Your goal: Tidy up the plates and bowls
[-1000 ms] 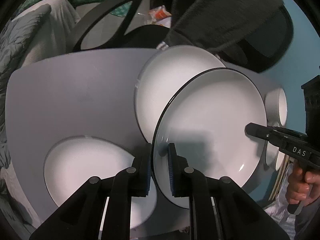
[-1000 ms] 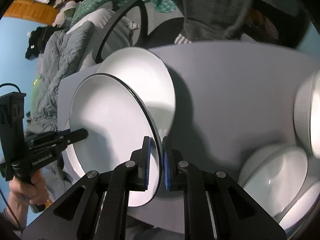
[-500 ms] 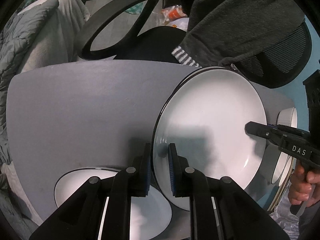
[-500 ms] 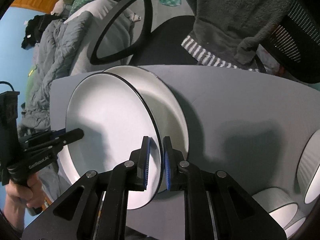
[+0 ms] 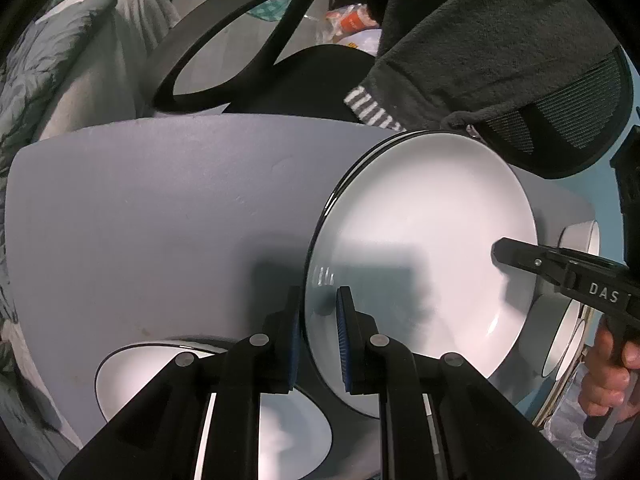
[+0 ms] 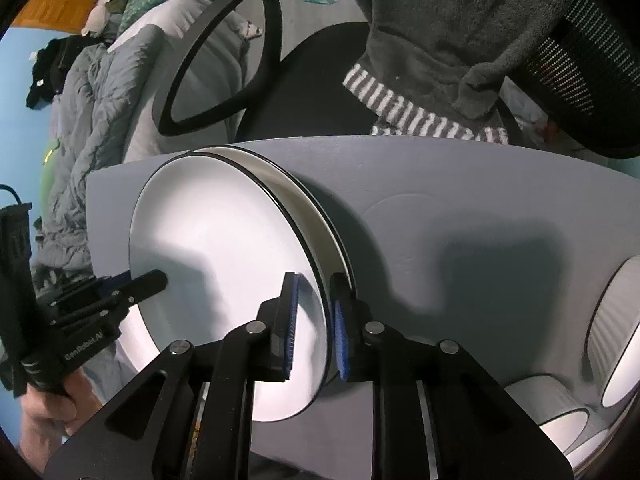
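Left wrist view, plates: two stacked far right [image 5: 432, 216], one near left [image 5: 132, 376].
Bowls: three, right [image 6: 616, 328].
Left gripper [image 5: 318, 320]: just eased apart, straddling top plate's rim.
Right gripper [image 6: 314, 324]: likewise.

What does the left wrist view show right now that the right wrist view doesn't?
Only the left wrist view shows a separate white plate lying on the table near the camera, beside the left gripper.

Only the right wrist view shows the ribbed bowls at the far right, beside the right gripper.

Both show the top plate set on the lower plate on the grey table, with each gripper's jaws having just been opening around its rim.
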Tool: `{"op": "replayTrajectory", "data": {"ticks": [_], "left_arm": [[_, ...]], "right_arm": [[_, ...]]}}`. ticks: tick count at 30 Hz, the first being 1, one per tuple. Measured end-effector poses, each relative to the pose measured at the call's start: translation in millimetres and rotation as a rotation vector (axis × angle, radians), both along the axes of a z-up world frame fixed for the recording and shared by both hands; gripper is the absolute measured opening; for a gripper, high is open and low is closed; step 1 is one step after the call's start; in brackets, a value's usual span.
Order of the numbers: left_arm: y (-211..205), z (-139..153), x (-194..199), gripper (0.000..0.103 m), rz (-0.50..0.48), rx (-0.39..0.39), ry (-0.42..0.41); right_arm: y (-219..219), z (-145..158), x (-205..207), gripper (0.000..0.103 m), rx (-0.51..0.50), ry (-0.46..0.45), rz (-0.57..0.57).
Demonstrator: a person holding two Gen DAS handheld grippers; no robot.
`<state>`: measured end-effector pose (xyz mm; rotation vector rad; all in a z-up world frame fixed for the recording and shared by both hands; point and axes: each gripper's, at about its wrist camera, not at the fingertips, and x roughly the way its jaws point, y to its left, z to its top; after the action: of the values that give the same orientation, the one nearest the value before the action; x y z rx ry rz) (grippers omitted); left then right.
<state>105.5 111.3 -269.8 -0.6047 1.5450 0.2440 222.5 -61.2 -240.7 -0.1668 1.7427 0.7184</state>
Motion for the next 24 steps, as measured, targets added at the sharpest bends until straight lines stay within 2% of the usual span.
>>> {"op": "replayTrajectory", "data": {"ticks": [2, 11, 14, 21, 24], "left_arm": [[2, 1, -2, 0.026, 0.018, 0.007, -0.001], [6, 12, -7, 0.027, 0.048, 0.017, -0.027], [7, 18, -10, 0.036, 0.063, 0.019, -0.042], [1, 27, -19, 0.039, 0.055, 0.049, -0.072], [-2, 31, -25, 0.039, 0.044, 0.052, -0.070]], "right_arm": [[3, 1, -1, 0.023, -0.016, -0.003, 0.009], [16, 5, -4, 0.036, -0.082, -0.016, 0.038], [20, 6, -5, 0.037, -0.109, -0.024, 0.049], [23, 11, -9, 0.039, -0.142, -0.066, 0.057], [23, 13, -12, 0.043, -0.147, -0.083, 0.057]]}}
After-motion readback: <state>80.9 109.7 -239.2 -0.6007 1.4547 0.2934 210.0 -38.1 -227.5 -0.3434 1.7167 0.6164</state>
